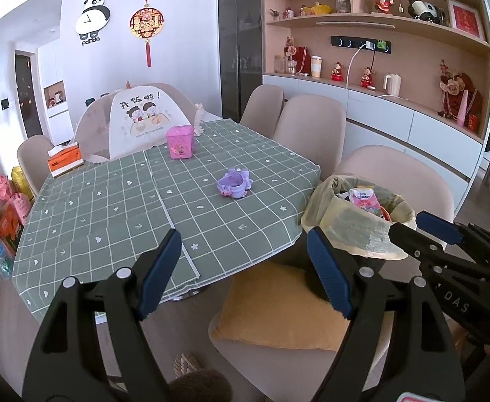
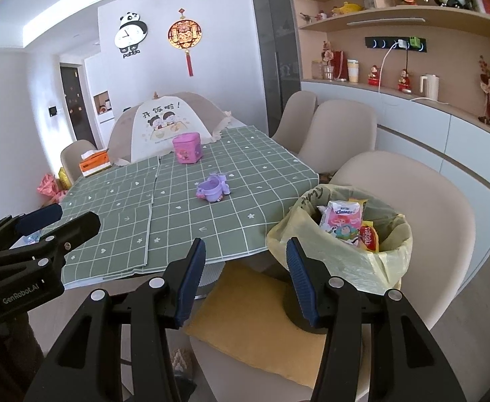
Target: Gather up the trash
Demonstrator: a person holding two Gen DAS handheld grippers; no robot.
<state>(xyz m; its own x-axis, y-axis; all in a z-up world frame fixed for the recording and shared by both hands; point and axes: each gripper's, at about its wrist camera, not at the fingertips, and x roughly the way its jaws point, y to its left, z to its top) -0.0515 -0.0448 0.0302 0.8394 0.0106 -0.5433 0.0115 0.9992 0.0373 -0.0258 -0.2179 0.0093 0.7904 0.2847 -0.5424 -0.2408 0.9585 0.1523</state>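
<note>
Both the left gripper (image 1: 245, 274) and right gripper (image 2: 245, 281) hung wide-jawed, empty; the lined bin (image 2: 342, 251) sat beside the right jaws, handy for drops.

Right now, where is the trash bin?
The trash bin stands on a chair's yellow cushion at the table's near right corner, right of centre in both views, wrappers inside.

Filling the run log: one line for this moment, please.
left tongs: open, empty | right tongs: open, empty | bin: on chair, wrappers inside | table: purple dish, pink box
</note>
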